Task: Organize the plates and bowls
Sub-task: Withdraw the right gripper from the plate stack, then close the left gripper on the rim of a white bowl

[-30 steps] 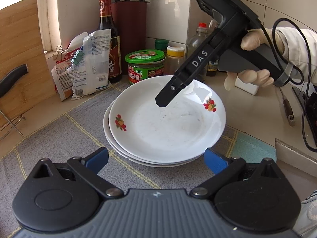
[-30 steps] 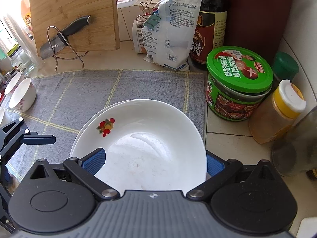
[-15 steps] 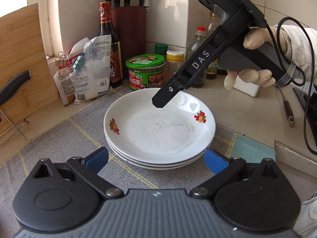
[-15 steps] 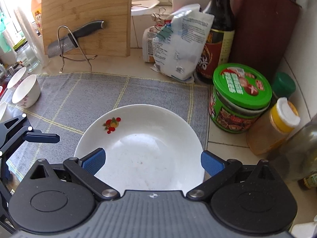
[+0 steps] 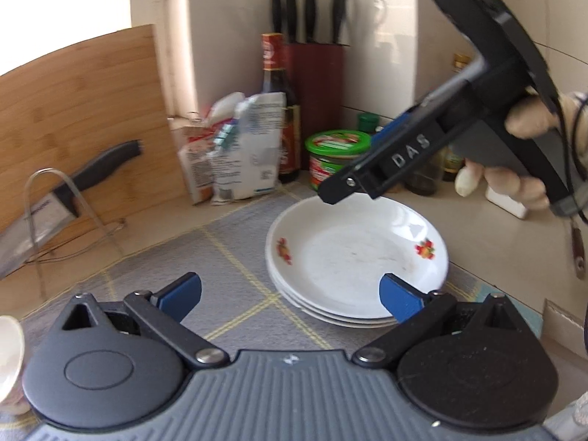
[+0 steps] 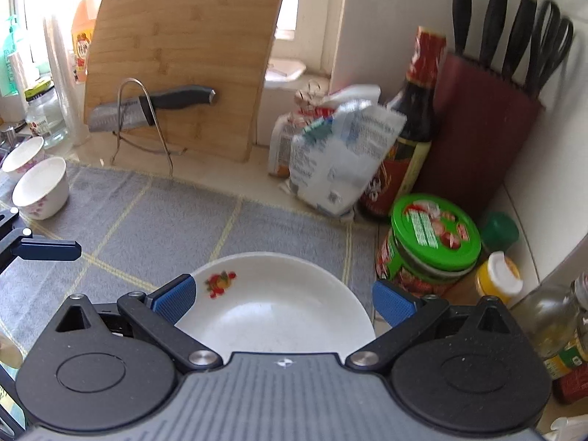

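A stack of white plates [image 5: 356, 257] with small fruit prints rests on the grey mat [image 5: 191, 257]. My left gripper [image 5: 290, 297] is open just in front of the stack and holds nothing. The right gripper [image 5: 332, 193], held by a gloved hand [image 5: 529, 183], hovers above the stack's far rim. In the right wrist view the plates [image 6: 275, 305] lie below the open, empty right gripper [image 6: 283, 301], and one left finger [image 6: 47, 250] shows at the left edge. Two white bowls [image 6: 42, 187] stand at the mat's far left.
A wooden cutting board [image 6: 176, 62] leans on the wall behind a knife on a wire rack [image 6: 147, 110]. A snack bag [image 6: 341, 165], a sauce bottle [image 6: 411, 136], a knife block [image 6: 485, 121] and a green-lidded jar [image 6: 430, 246] crowd the corner beside the plates.
The top plate, tilted a second ago, now lies flat on the stack. Both grippers have drawn back and risen away from it, and the left view has swung leftward.
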Motion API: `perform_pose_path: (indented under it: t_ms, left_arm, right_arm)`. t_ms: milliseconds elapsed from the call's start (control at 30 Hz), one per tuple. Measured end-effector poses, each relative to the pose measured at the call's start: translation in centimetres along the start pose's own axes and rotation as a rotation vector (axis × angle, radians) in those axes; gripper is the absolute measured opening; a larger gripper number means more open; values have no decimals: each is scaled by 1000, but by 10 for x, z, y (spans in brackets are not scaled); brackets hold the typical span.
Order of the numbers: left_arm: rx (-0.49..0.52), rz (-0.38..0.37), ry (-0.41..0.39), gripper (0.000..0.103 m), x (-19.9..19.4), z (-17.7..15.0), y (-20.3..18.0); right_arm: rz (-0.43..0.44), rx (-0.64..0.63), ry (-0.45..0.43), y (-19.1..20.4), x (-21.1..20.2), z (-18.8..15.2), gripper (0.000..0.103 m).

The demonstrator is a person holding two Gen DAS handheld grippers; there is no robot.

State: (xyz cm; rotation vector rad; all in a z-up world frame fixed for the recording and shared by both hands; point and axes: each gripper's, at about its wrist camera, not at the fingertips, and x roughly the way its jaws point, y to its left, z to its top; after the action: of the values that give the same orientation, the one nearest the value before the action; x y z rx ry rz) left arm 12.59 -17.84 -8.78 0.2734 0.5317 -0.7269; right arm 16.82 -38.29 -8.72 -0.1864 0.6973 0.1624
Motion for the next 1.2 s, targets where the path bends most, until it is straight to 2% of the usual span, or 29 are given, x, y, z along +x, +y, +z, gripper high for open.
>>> perform_pose_path:
  t_ms: [233, 533, 767, 933, 1067, 1200]
  left_arm:
    - [-123, 202, 0, 102, -33, -11, 24]
    - [-238, 347, 31, 102, -80, -40, 57]
    - [-286, 359, 8, 102, -105, -67, 87]
    - [-263, 336, 11, 102, -126, -91, 117]
    - [-252, 304, 38, 102, -148, -108, 151]
    - [-265, 316, 101, 102, -162, -124, 188]
  right_arm:
    - [67, -12, -89, 34, 3, 3, 103]
    - [182, -88, -87, 85, 12, 4, 103]
    - [222, -135, -59, 132, 16, -4, 103]
    - [208, -173, -27, 184, 16, -12, 103]
    - [263, -195, -21, 231, 17, -16, 103]
    - [311, -222, -8, 281, 23, -21, 103]
